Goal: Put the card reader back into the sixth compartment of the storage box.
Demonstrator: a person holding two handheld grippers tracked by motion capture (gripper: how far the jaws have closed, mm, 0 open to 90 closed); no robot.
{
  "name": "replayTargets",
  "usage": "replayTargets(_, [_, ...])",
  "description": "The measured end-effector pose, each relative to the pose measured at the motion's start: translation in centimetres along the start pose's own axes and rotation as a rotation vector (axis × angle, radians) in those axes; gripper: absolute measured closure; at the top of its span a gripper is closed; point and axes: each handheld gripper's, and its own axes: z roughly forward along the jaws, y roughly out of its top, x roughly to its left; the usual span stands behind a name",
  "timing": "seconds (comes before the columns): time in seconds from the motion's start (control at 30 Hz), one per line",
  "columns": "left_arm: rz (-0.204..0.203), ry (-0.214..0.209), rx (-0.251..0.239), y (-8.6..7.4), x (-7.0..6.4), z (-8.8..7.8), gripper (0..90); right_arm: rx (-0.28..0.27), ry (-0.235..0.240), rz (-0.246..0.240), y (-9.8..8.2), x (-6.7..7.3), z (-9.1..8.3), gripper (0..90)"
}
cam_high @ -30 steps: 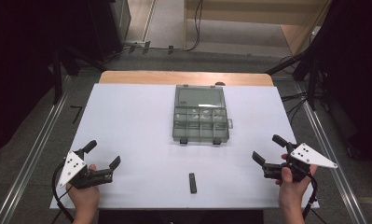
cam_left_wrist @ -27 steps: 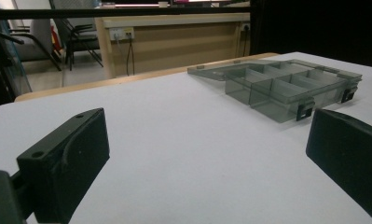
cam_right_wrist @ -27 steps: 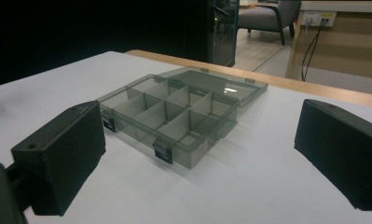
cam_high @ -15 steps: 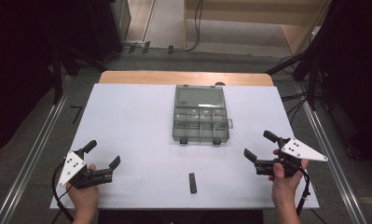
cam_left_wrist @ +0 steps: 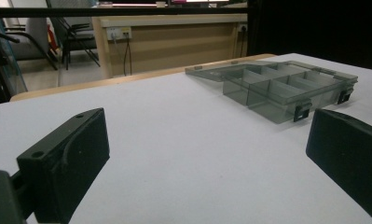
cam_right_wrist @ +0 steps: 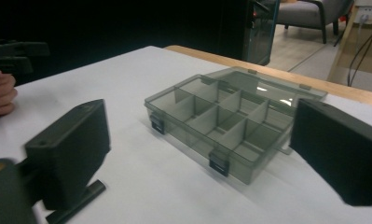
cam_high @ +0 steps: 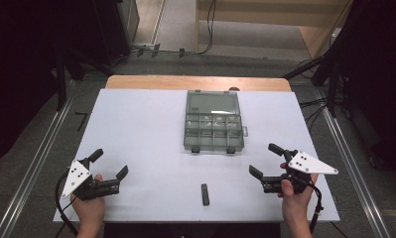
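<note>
Small black bar (cam_high: 204,194) lay at lower centre of high view on white table (cam_high: 136,129), between grippers. Right gripper (cam_high: 267,163), jaws apart, sat right of bar; left gripper (cam_high: 109,163), jaws apart, well left. Open compartment box (cam_high: 213,128) lay above bar, centre frame.

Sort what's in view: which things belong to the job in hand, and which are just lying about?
In play: open compartment box, small black bar, left gripper, right gripper, both open.
Lying about: chair, floor cables.
</note>
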Motion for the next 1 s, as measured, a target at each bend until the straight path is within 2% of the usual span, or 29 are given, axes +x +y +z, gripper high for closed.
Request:
replayTargets(0.37, [0.001, -0.014, 0.000, 0.0, 0.0, -0.1, 0.0, 0.055, 0.091, -0.035, 0.0, 2.2, 1.8, 4.9])
replayTargets(0.43, [0.003, -0.016, 0.000, 0.0, 0.0, -0.1, 0.0, 0.063, 0.106, -0.034, -0.1, 2.5, 2.2, 7.8])
replayTargets(0.47, [0.003, -0.018, -0.001, 0.0, 0.0, -0.1, 0.0, 0.066, 0.109, -0.037, -0.1, 2.7, 2.3, 12.4])
replayTargets(0.57, [-0.002, -0.019, -0.001, 0.0, 0.1, -0.1, 0.0, 0.077, 0.126, -0.050, -0.1, 3.2, 2.8, 12.7])
replayTargets(0.77, [-0.002, -0.015, 0.000, 0.0, 0.1, 0.0, 0.0, 0.103, 0.170, -0.044, -0.2, 3.7, 3.5, 13.7])
replayTargets(1.0, [-0.003, -0.016, -0.002, 0.0, 0.1, 0.0, 0.0, 0.159, 0.174, -0.059, -0.6, 4.5, 4.8, 32.9])
